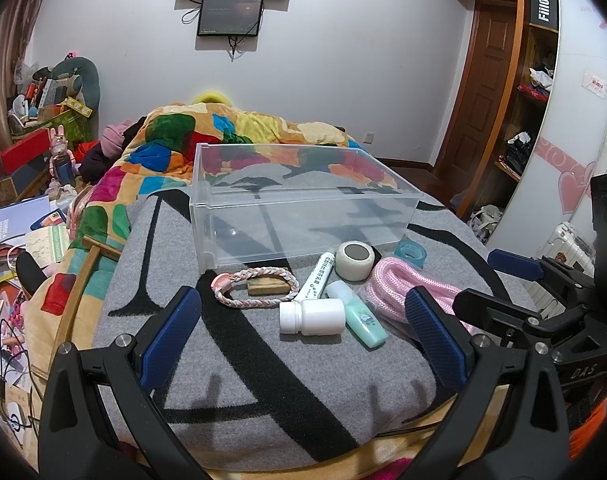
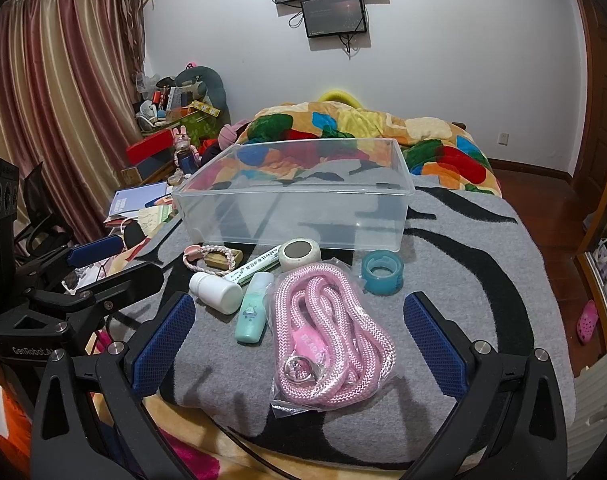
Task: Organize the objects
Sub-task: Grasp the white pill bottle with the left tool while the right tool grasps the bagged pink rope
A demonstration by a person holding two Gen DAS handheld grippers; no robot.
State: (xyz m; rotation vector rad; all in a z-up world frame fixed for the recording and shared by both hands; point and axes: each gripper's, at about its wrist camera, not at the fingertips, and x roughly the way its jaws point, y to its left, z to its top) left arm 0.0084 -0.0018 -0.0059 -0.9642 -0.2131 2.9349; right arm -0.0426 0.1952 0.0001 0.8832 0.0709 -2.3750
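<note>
A clear plastic bin point(image 1: 303, 208) point(image 2: 295, 204) stands empty on the grey blanket. In front of it lie a white pill bottle point(image 1: 312, 316) point(image 2: 216, 292), a green-and-white small bottle point(image 1: 361, 319) point(image 2: 253, 312), a white tube point(image 1: 317, 278) point(image 2: 259, 266), a white tape roll point(image 1: 355, 260) point(image 2: 299, 254), a blue tape roll point(image 1: 411, 253) point(image 2: 382, 272), a bagged pink rope point(image 1: 399, 292) point(image 2: 327, 336), and a braided loop with a wooden block point(image 1: 259, 286) point(image 2: 213, 258). My left gripper point(image 1: 303, 344) is open, short of the pill bottle. My right gripper point(image 2: 299, 340) is open around the rope bag.
The bed carries a colourful quilt point(image 1: 231, 132) point(image 2: 363, 128) behind the bin. Clutter and papers point(image 1: 19, 240) crowd the floor on the left. A wardrobe point(image 1: 543, 100) stands right. Each gripper shows in the other's view: the right one point(image 1: 543, 280) and the left one point(image 2: 63, 280).
</note>
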